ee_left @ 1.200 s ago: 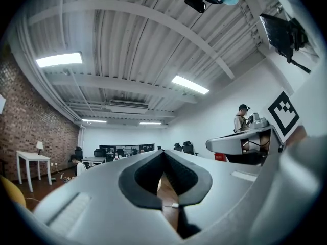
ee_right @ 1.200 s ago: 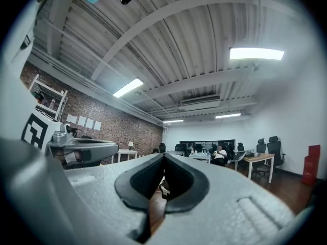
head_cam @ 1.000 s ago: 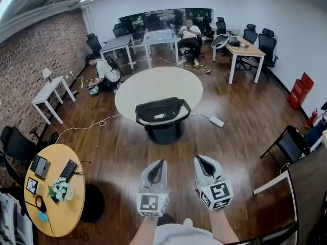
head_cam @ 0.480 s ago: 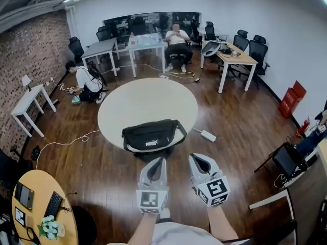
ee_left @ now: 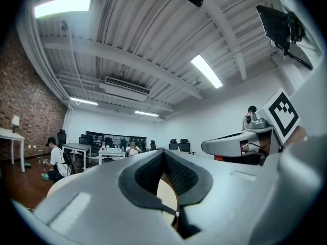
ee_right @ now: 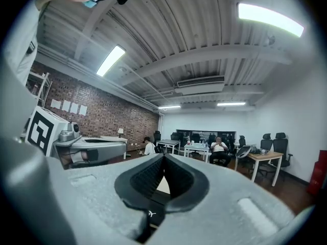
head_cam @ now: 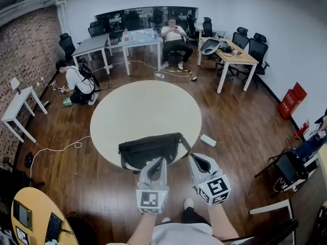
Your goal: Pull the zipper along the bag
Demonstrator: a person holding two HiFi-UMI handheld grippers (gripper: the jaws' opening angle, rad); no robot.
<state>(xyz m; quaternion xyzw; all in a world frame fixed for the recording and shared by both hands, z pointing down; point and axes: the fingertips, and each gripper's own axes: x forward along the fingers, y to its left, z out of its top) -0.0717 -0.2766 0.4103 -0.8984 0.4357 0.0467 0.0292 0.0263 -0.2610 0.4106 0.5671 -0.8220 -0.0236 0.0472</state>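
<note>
A black waist bag [head_cam: 150, 148] with a strap lies at the near edge of a round cream table [head_cam: 145, 111]. Both grippers are held side by side just short of the bag, touching nothing. My left gripper [head_cam: 158, 161] is shut, with nothing between its jaws, and points at the bag's middle. My right gripper [head_cam: 196, 158] is also shut and empty, off the bag's right end. In the left gripper view the left gripper [ee_left: 164, 152] shows closed pads with the cream tabletop behind. Below the right gripper [ee_right: 163, 157], a strip of the black bag [ee_right: 152, 212] shows.
A person sits by the far desks [head_cam: 171, 34]. Another crouches on the floor at the left [head_cam: 76, 80], near the brick wall. A power strip [head_cam: 208, 140] and cables lie on the wooden floor. A round wooden table [head_cam: 36, 221] stands at the lower left, with office chairs and desks at the right.
The view has come closer to the round table. The bag, once well ahead, now lies just in front of both grippers. Both grippers stay shut and side by side.
</note>
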